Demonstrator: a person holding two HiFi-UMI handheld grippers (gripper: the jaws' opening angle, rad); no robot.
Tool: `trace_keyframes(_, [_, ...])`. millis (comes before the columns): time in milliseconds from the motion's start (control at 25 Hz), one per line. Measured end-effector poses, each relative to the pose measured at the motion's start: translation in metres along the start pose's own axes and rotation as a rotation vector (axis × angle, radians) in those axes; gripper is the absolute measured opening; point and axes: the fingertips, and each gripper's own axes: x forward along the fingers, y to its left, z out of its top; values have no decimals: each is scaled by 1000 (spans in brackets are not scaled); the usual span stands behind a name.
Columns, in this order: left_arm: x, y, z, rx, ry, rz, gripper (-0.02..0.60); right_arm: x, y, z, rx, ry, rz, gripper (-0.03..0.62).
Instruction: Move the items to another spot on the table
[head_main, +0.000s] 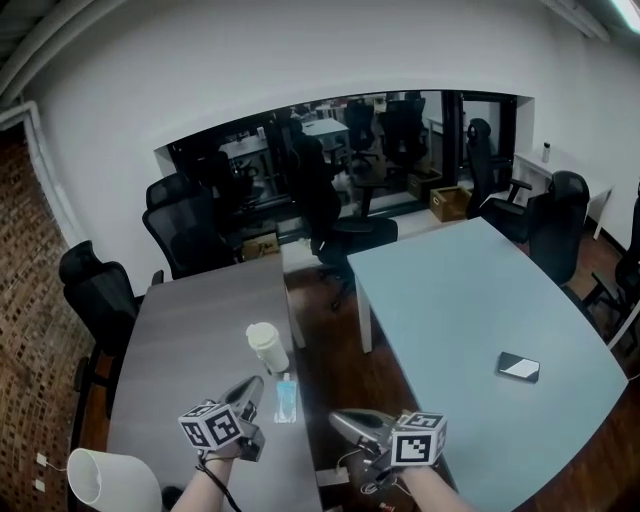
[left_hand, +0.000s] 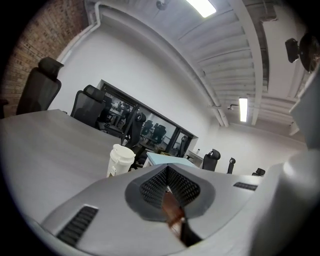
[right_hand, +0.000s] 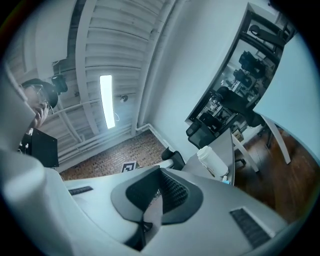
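Note:
A white lidded paper cup (head_main: 267, 346) stands upright on the grey table (head_main: 190, 320). Just in front of it lies a small clear-blue bottle (head_main: 286, 398). A dark phone (head_main: 518, 367) rests on the light blue table (head_main: 450, 290) to the right. My left gripper (head_main: 250, 387) hovers low near the cup and bottle, shut and holding nothing. My right gripper (head_main: 341, 420) hangs over the gap between the tables, also shut and empty. The left gripper view has the left gripper (left_hand: 167, 172) with the cup (left_hand: 120, 160) ahead. The right gripper view has the right gripper (right_hand: 160, 176) tilted, the cup (right_hand: 212, 160) beyond.
Black office chairs (head_main: 190, 225) ring the tables, and a wood-floor gap (head_main: 330, 350) separates them. A white rounded object (head_main: 100, 480) sits at the grey table's near left corner. A brick wall (head_main: 25, 300) runs along the left, with a dark window (head_main: 340, 150) behind.

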Motion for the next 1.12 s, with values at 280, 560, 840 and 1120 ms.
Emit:
trace_keyframes(280, [-8,-17,4,47,-7,-10,0,0,-3,7,15,-6,6,9])
trace_keyframes(560, [-32,-31,15,131,-19,7,2,19,21,15,-346,105,-4,9])
trace_keyframes(840, [-52,-52,8,289,-2,0,2,28,50,23,-528,163,53,9])
trace_keyframes(1120, [-75,-38,-4,322,12,92,2,34,38,1,-506,218,6,9])
